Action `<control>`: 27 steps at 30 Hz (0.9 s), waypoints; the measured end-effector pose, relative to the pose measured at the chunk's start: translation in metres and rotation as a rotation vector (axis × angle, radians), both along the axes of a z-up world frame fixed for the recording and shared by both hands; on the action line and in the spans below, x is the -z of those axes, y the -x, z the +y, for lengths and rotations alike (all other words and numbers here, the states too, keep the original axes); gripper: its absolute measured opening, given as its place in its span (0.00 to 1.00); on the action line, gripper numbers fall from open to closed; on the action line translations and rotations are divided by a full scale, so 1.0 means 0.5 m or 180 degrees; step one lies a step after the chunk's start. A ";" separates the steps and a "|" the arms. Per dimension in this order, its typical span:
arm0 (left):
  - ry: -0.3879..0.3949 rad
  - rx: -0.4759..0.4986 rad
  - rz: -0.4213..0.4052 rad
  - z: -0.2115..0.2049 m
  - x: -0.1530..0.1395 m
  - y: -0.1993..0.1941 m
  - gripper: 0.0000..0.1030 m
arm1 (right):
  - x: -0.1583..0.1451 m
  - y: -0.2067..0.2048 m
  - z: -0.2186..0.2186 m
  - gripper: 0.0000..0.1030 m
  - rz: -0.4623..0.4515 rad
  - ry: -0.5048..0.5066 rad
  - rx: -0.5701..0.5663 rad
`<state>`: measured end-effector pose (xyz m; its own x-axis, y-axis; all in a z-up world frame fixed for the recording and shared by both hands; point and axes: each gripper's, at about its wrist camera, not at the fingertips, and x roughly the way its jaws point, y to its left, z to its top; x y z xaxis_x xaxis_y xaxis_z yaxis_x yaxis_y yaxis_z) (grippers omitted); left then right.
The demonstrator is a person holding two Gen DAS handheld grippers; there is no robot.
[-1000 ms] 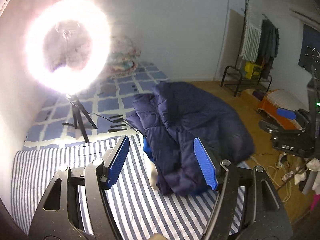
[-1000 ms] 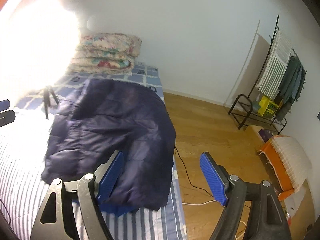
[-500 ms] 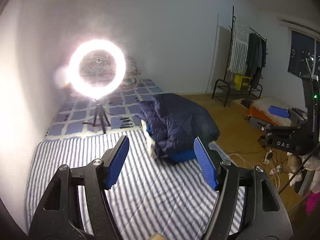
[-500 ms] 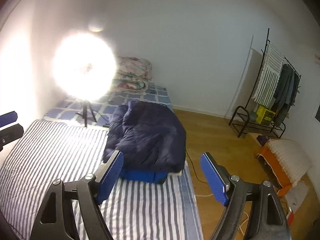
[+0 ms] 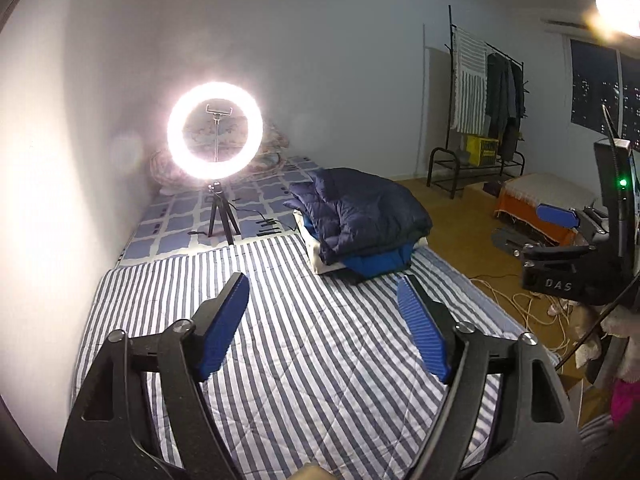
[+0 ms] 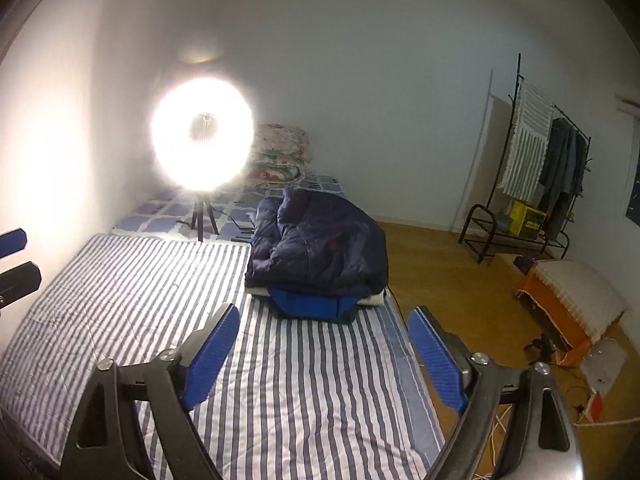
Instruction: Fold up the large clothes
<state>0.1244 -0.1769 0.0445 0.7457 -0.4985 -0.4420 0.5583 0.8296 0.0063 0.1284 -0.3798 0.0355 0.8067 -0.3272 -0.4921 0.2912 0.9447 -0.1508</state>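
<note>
Folded navy quilted puffer jacket (image 6: 316,250) tops stack on striped bed (image 6: 304,392). Left hand-held gripper (image 5: 324,328) and right hand-held gripper (image 6: 324,356): jaws opening, nothing between them. Leave the stack undisturbed.

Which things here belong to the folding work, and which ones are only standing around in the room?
Belong to the job:
- navy padded jacket, folded, top of the pile
- blue garment beneath it
- striped sheet
- left hand-held gripper, right hand-held gripper, both empty, jaws opening

Just lying about:
- ring light
- clothes rack
- floral quilts
</note>
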 end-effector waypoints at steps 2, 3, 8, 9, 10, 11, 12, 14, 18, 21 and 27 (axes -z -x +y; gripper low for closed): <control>-0.0023 0.0009 -0.0037 -0.001 0.013 0.010 0.80 | 0.015 0.005 0.007 0.90 -0.0026 -0.0026 0.0023; -0.0028 0.0012 -0.0049 -0.001 0.019 0.015 0.80 | 0.023 0.006 0.009 0.90 -0.0039 -0.0070 0.0035; 0.0000 0.0047 -0.0013 0.003 0.040 0.014 0.87 | 0.056 0.013 0.009 0.98 -0.0141 -0.0128 0.0194; 0.0004 0.0044 -0.0013 0.006 0.045 0.014 0.88 | 0.063 0.012 0.008 0.98 -0.0133 -0.0123 0.0224; 0.0012 0.0026 -0.0021 0.009 0.049 0.014 0.91 | 0.070 0.011 0.007 0.99 -0.0126 -0.0130 0.0246; 0.0019 0.0011 -0.0021 0.011 0.052 0.012 0.93 | 0.077 0.008 0.005 1.00 -0.0115 -0.0140 0.0262; 0.0021 0.0005 -0.0017 0.012 0.055 0.012 0.95 | 0.083 0.006 0.004 1.00 -0.0109 -0.0146 0.0272; 0.0017 -0.0018 -0.0010 0.015 0.060 0.011 0.99 | 0.092 0.003 0.006 1.00 -0.0105 -0.0134 0.0294; 0.0001 -0.0080 0.0003 0.016 0.067 0.006 1.00 | 0.110 -0.007 0.010 1.00 -0.0055 -0.0060 0.0303; -0.0019 -0.0142 0.0040 0.017 0.074 0.002 1.00 | 0.118 -0.009 0.015 1.00 -0.0030 0.0002 0.0284; -0.0085 -0.0130 0.0115 0.010 0.092 -0.002 1.00 | 0.125 -0.002 0.007 1.00 -0.0048 -0.0056 0.0342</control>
<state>0.1254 -0.1717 -0.0013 0.7485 -0.4557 -0.4818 0.5242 0.8515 0.0092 0.1297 -0.3762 -0.0268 0.7747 -0.4037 -0.4867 0.3931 0.9103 -0.1293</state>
